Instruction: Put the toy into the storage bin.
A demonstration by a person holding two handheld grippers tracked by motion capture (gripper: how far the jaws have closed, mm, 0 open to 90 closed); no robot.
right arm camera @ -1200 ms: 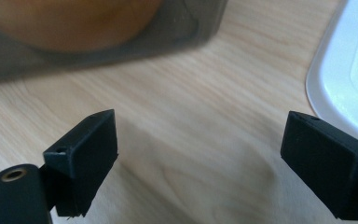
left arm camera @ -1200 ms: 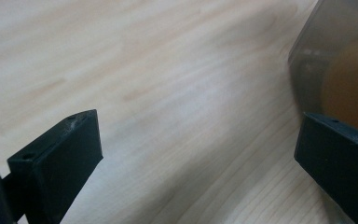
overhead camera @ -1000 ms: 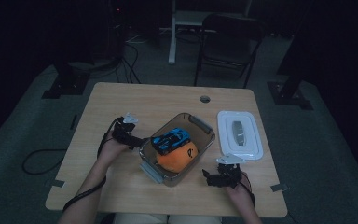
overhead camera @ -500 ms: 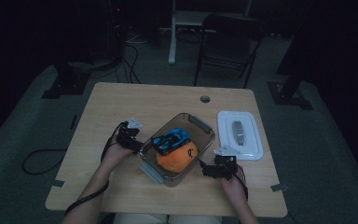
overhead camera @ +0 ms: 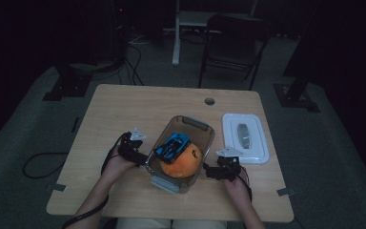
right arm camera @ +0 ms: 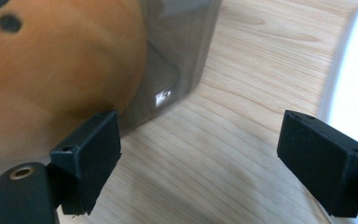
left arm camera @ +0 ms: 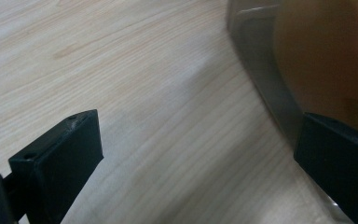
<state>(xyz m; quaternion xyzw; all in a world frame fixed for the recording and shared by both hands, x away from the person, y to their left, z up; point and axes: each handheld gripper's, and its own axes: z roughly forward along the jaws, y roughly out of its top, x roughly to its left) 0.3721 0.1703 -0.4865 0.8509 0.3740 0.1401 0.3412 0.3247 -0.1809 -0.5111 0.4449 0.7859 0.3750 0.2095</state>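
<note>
Flanking a clear rectangular plastic container (overhead camera: 187,125) on the pale wooden desk (overhead camera: 114,109): left gripper (overhead camera: 138,155) and right gripper (overhead camera: 209,171), jaws apart, beside its near corners. Inside, round orange plush (overhead camera: 181,163) nearest, blue toy car (overhead camera: 172,145) behind. Long axis angled away rightward. Farther right, white rectangular lid (overhead camera: 245,137).

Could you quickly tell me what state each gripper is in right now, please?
Left gripper: open, holding nothing, fingers beside the clear container.
Right gripper: open, holding nothing, at the container's other side.
</note>
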